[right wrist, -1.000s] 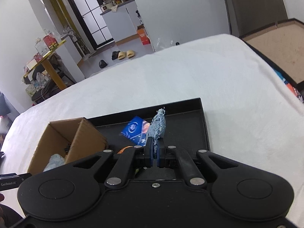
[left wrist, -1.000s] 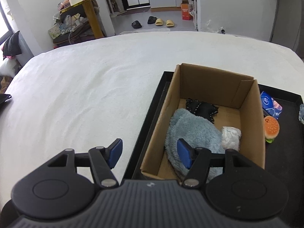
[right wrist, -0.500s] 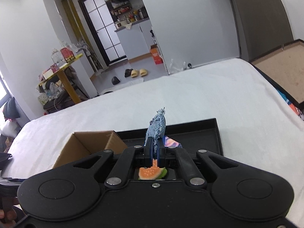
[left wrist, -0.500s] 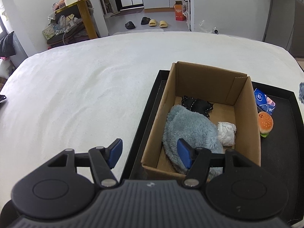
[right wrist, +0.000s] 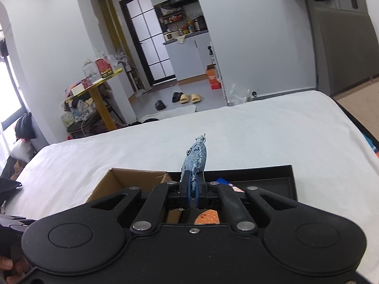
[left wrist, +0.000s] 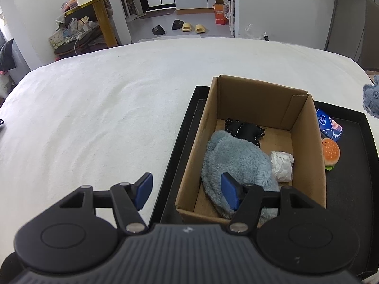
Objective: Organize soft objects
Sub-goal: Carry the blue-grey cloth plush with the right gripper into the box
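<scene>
Closest to us, our right gripper (right wrist: 193, 190) has its jaws pinched tight on a small frayed denim piece (right wrist: 195, 157), which stands up above the fingertips, lifted over the black tray (right wrist: 272, 179). Our left gripper (left wrist: 186, 189) hangs with jaws spread and empty over the near corner of the cardboard box (left wrist: 315, 165). Inside the box lie a fluffy blue-grey cloth (left wrist: 234, 161), a crumpled white wad (left wrist: 283, 164) and a black studded piece (left wrist: 245, 129). Just beyond the box wall, on the tray, sit a burger-shaped plush (left wrist: 331, 151) and a blue tissue pack (left wrist: 328, 124). We judge the step in hand to be carrying the denim to the box: we should cross the wall with clearance, lower over the bare cardboard floor near the far end, and release only once the denim hangs inside. All of this rests on a white bed (left wrist: 106, 108).
</scene>
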Tool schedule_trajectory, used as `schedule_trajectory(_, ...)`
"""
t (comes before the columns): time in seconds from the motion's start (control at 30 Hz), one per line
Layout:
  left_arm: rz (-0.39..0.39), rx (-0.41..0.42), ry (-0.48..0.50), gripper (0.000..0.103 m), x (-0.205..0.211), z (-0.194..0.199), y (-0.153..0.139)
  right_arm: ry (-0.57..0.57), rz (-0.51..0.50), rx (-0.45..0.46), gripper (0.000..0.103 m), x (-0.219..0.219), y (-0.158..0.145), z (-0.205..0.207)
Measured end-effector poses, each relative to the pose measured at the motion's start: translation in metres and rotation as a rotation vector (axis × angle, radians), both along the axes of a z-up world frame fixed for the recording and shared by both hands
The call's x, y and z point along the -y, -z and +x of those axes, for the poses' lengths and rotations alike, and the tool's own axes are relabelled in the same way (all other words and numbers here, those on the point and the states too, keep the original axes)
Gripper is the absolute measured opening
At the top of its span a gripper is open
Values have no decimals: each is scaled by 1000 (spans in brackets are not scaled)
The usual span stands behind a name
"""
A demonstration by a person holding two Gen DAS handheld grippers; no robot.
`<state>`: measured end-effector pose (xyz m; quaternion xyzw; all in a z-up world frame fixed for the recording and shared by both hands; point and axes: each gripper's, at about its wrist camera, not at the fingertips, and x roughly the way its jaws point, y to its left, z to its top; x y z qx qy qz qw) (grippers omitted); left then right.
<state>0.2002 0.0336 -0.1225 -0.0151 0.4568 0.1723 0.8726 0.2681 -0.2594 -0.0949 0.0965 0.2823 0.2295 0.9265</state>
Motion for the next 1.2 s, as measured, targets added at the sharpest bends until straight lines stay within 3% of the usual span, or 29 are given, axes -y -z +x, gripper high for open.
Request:
schedule_trajectory(0.8, -36, 29, -7, 60, -10, 1, 10, -224, -6, 31, 4, -48, -6, -3)
schedule_trajectory(0.9, -55, 42, 0, 56, -14, 0, 12, -255, -28, 23, 4, -58, -4, -2)
schedule_trajectory(1.07, -95, 29, 15, 22, -19, 3, 17, -274, -63, 7, 4, -73, -1, 0)
schedule_trajectory(1.2, -103, 27, 20, 14, -22, 3, 20, -269, -94, -9, 4, -80, 3, 3)
